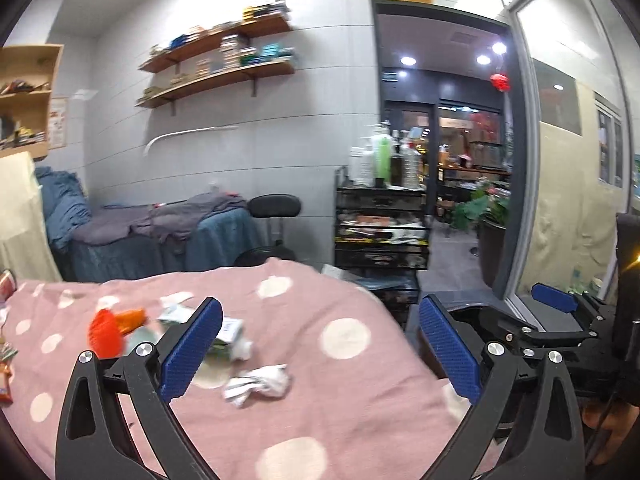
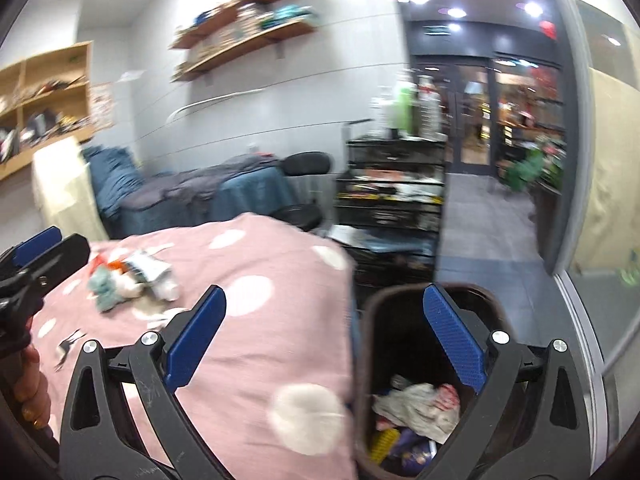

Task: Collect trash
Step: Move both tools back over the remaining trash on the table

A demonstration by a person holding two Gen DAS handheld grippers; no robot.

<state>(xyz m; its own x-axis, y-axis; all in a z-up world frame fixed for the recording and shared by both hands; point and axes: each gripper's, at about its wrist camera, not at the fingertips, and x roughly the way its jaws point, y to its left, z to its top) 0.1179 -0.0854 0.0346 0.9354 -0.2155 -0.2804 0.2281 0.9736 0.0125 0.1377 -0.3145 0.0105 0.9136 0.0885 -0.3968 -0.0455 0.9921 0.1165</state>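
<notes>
A pink blanket with white dots (image 1: 320, 408) covers the bed. Litter lies on it: a crumpled white paper (image 1: 258, 384), orange pieces (image 1: 106, 334) and torn wrappers (image 1: 230, 330). My left gripper (image 1: 320, 308) hangs open above the blanket, with nothing between its blue pads. The paper lies just beyond its left finger. In the right wrist view the same litter pile (image 2: 132, 276) lies far left. My right gripper (image 2: 325, 296) is open and empty over the bed's edge and a dark bin (image 2: 366, 344). Crumpled paper and wrappers (image 2: 416, 404) sit inside the bin.
A black cart with bottles on top (image 1: 380, 224) stands past the bed's corner, beside a black stool (image 1: 274, 206). A second bed with blue and grey covers (image 1: 160, 228) lies behind. An open doorway (image 1: 440, 120) and a glass partition (image 1: 560, 160) are to the right.
</notes>
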